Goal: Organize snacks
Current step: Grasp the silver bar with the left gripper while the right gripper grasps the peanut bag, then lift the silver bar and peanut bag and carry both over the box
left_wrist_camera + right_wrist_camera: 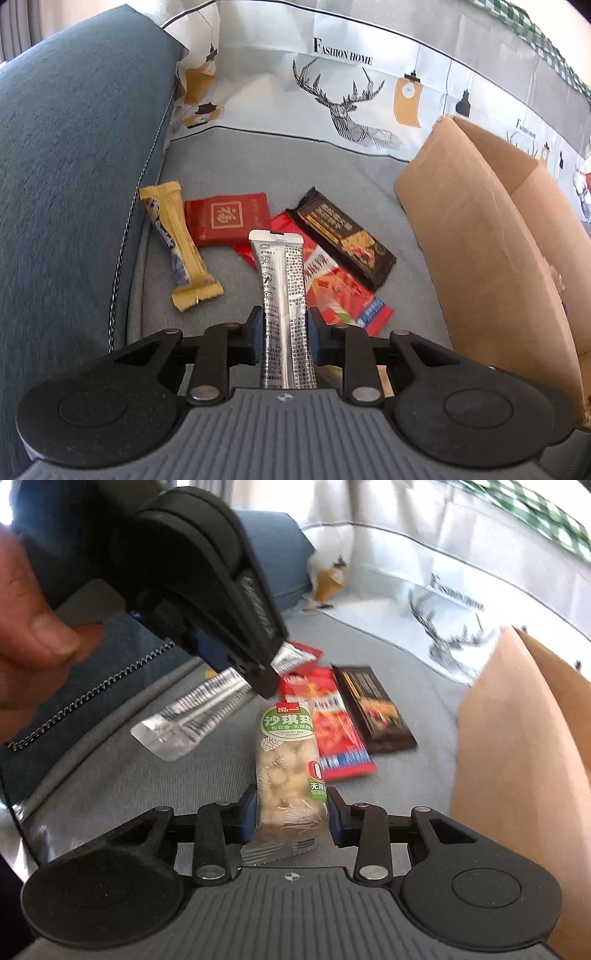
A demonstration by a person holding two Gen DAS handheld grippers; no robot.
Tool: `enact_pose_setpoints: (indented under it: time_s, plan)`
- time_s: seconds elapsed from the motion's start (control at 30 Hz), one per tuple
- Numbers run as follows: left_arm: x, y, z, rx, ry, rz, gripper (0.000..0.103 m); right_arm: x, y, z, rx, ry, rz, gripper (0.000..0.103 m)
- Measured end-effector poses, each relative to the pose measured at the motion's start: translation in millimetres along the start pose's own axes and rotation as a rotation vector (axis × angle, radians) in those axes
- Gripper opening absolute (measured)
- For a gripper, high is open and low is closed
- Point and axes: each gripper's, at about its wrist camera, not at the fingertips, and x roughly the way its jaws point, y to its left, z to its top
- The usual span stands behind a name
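My left claw [284, 330] clamped on a silver stick packet [282, 280], my right claw [291, 812] gripping a pale rice-crisp bar [288, 771], both above red [343, 291] and black [343, 240] snacks on the grey sofa cushion [229, 166], cardboard box [491, 258] to the right

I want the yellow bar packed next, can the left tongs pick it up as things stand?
Probably not yet. The left tongs are shut on a silver packet, so they have no free grip. The yellow bar itself lies uncovered on the cushion, apart from the other snacks, so the way looks free once the packet is dropped.
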Motion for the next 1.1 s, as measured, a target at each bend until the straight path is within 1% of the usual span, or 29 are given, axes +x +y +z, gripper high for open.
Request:
enact_pose_setpoints:
  time_s: [0.13,0.23,0.33,0.4,0.47,0.63,0.73,0.83,0.97,1.0,1.03,1.1]
  plan:
    - [-2.7,-5.8,-6.4,0.026,0.011,0.009,0.027,-11.7,-7.0,-9.9,0.065,0.057,-0.021,0.039]
    - [-3.1,-7.4,-9.1,0.037,0.019,0.01,0.027,-12.2,-17.1,-15.1,0.133,0.099,0.006,0.039]
    - [0.6,-7.3,-10.0,0.045,0.04,0.009,0.027,-12.6,-20.4,-16.0,0.147,0.087,0.02,0.041]
    - [5.3,-7.7,-10.7,0.054,0.066,0.015,0.027,-9.6,-21.7,-16.2,0.152,0.086,0.023,0.05]
    - [11.5,-7.6,-12.1,0.063,0.1,0.022,0.027,-5.2,-23.3,-15.7,0.165,0.093,0.024,0.054]
    - [26.3,-7.6,-17.2,0.093,0.174,0.053,0.028,8.3,-26.9,-14.6,0.194,0.105,0.023,0.057]
    - [28.9,-6.9,-18.3,0.103,0.179,0.053,0.029,11.4,-27.1,-13.1,0.191,0.094,0.02,0.057]
    - [31.3,-7.5,-18.6,0.12,0.18,0.057,0.033,12.1,-25.9,-12.6,0.18,0.09,0.017,0.056]
    - [32.2,-11.2,-19.0,0.146,0.179,0.061,0.033,12.1,-25.8,-12.1,0.174,0.09,0.017,0.056]
    - [32.5,-11.5,-19.2,0.149,0.179,0.062,0.033,11.7,-25.8,-12.0,0.174,0.09,0.018,0.054]
    - [32.1,-11.8,-19.4,0.152,0.177,0.062,0.033,11.5,-25.7,-12.1,0.173,0.088,0.019,0.053]
    - [31.6,-12.1,-19.5,0.159,0.173,0.068,0.03,9.9,-24.8,-11.9,0.165,0.082,0.028,0.039]
